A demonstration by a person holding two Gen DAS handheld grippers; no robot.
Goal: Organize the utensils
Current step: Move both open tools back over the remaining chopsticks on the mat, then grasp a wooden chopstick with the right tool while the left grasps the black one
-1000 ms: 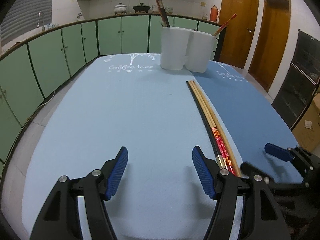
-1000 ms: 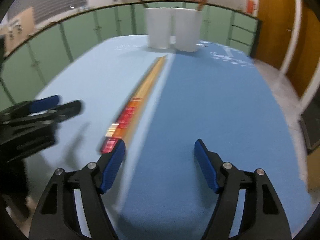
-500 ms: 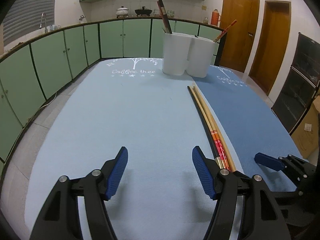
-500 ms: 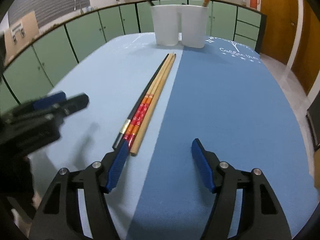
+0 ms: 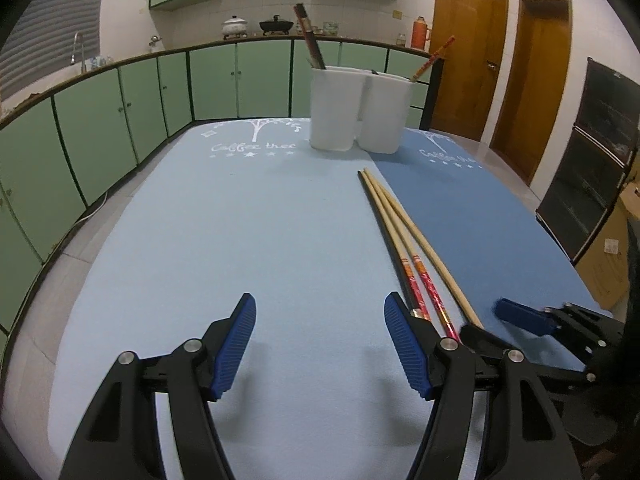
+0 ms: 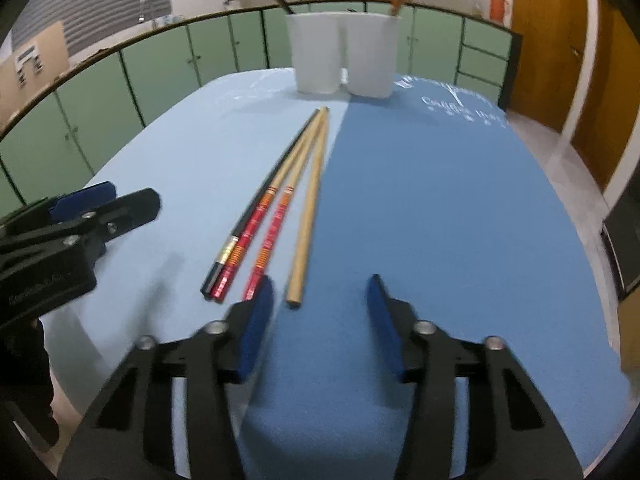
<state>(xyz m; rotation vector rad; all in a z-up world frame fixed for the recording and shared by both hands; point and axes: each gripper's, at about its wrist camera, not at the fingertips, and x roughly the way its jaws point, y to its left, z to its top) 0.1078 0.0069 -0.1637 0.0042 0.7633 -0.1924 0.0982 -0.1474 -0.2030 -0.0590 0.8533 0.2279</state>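
We are seeing soft, matt cloth mats (image 6: pixel 420 184), a plain wooden chopstick (image 6: pixel 306 216), shiny red painted ones (image 6: pixel 270 236), and smooth white plastic cups (image 5: pixel 360 110).

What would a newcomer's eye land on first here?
Probably the chopsticks lying side by side along the seam between the light and dark blue mats. Next, the two white holders at the table's far end, each with sticks in it. The right gripper is closing at the plain chopstick, not yet gripping it.
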